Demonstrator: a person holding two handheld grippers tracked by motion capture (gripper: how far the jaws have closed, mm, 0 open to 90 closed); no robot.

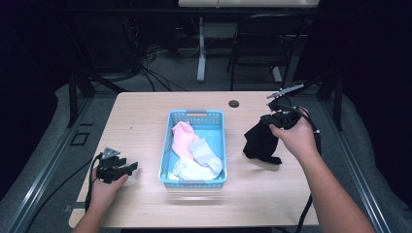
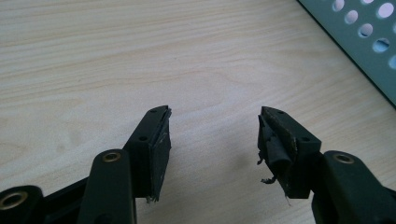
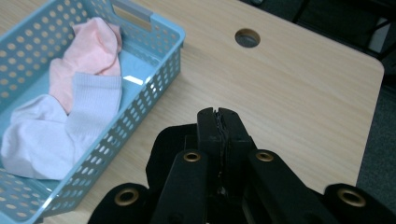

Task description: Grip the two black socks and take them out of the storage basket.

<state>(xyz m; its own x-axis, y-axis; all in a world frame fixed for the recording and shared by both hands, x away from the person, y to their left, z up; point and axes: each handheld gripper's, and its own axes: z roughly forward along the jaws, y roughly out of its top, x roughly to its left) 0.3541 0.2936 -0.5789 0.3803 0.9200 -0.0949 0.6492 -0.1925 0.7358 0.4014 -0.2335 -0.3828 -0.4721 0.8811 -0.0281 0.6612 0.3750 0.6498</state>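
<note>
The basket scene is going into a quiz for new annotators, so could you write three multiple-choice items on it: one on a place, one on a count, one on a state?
1. Where is the black sock?
A. in the basket
B. right of the basket, held over the table
C. on the floor

2. How many socks lie in the blue basket?
A. one
B. three
C. five

3. How do the jaws of the left tool stand?
A. open, nothing between them
B. shut on a sock
C. shut on the basket rim

Answers:
1 B, the right tool grips it beside the basket, above the table.
2 B, a pink sock, a pale grey sock and a white sock lie there.
3 A, bare wood shows between the jaws.
</note>
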